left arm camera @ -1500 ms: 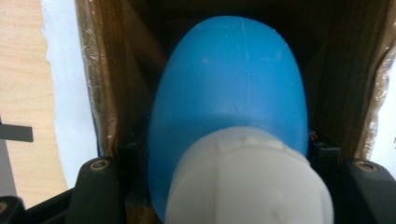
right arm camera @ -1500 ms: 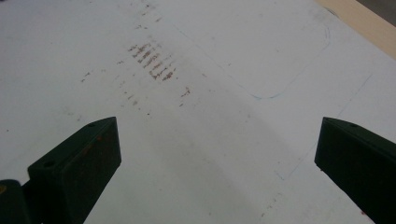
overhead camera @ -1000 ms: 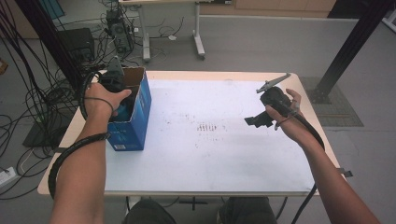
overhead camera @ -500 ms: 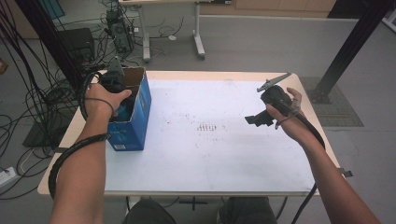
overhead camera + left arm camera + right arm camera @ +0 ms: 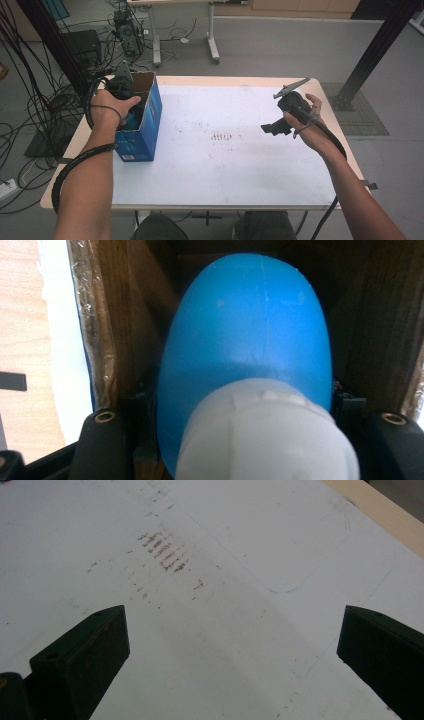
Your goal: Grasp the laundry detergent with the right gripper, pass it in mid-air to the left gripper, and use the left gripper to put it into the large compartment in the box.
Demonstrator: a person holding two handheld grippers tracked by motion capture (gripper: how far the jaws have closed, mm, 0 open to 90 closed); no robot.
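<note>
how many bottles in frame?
1. A blue bottle with a white cap sits between the left gripper jaws, inside the open blue box at the table's left edge. Others may be hidden deeper in it.

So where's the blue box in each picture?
High view: the blue box stands at the table's left edge, with the person's left hand on it.
Left gripper view: its brown inside walls surround a blue bottle gripped between the jaws.
Right gripper view: aimed at the table to the box's right.
Shared landmark: the white table cover.
</note>
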